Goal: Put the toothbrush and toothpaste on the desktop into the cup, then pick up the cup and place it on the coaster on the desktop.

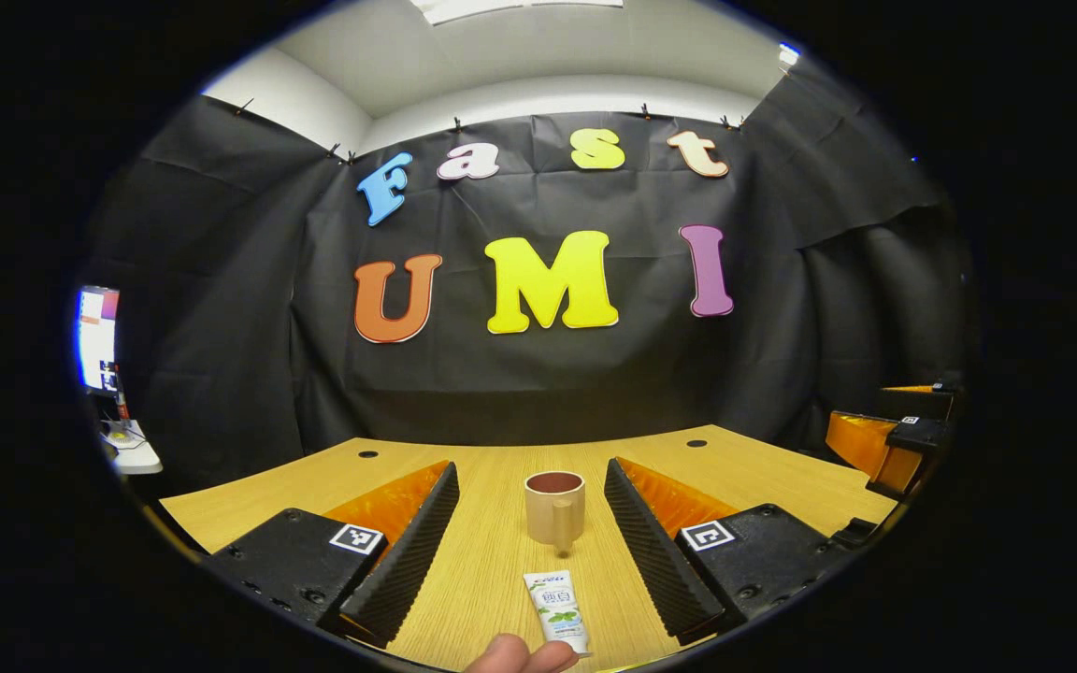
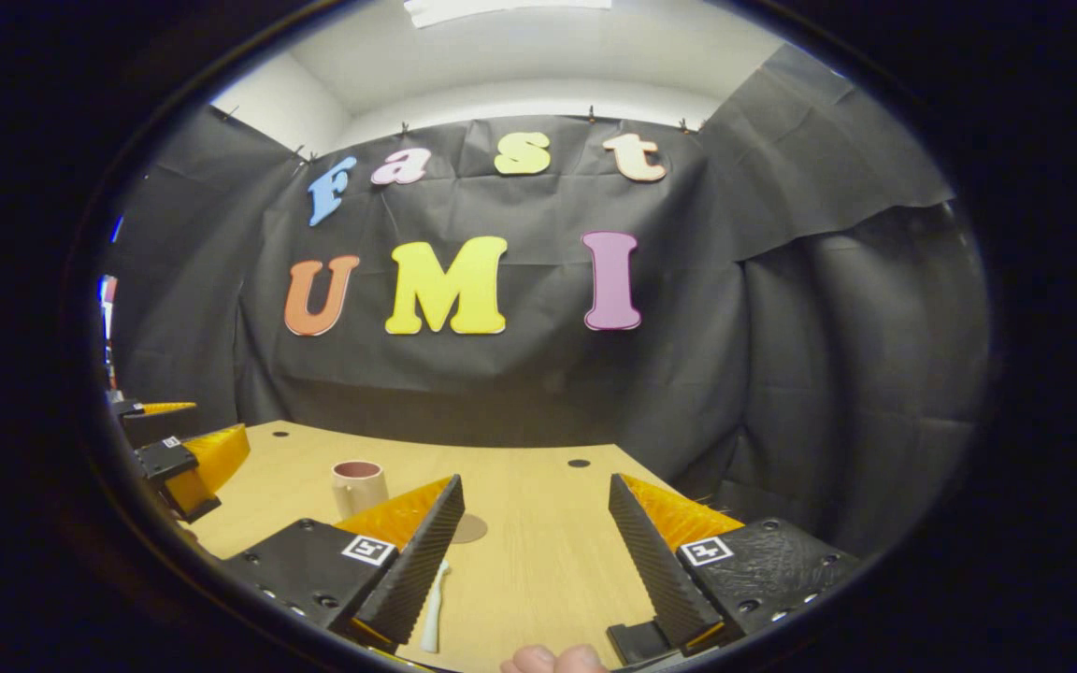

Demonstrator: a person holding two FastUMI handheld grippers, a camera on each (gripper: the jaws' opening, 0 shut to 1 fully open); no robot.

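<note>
At the bottom centre of the left gripper view, a fingertip [image 1: 520,656] touched the frame edge beside the near end of the toothpaste tube [image 1: 557,611], which lay flat on the wooden desktop [image 1: 492,542]. The left gripper [image 1: 531,551] stood released, its fingers spread wide with the tube between them and touching neither. Beyond the tube, mid-frame, the beige cup [image 1: 554,507] stood upright, handle turned toward the camera. At the right edge the right gripper [image 1: 903,439] appeared, well apart.

At the bottom centre of the right gripper view, fingertips [image 2: 552,660] showed at the frame edge. The right gripper [image 2: 534,551] was likewise released, jaws apart over bare desktop [image 2: 538,523]. A white toothbrush [image 2: 433,598] lay at lower left, partly behind the left finger. The round coaster [image 2: 469,528] lay just past that finger, with the cup [image 2: 358,486] farther left and apart from it. The left gripper [image 2: 179,458] appeared at the left edge.
</note>
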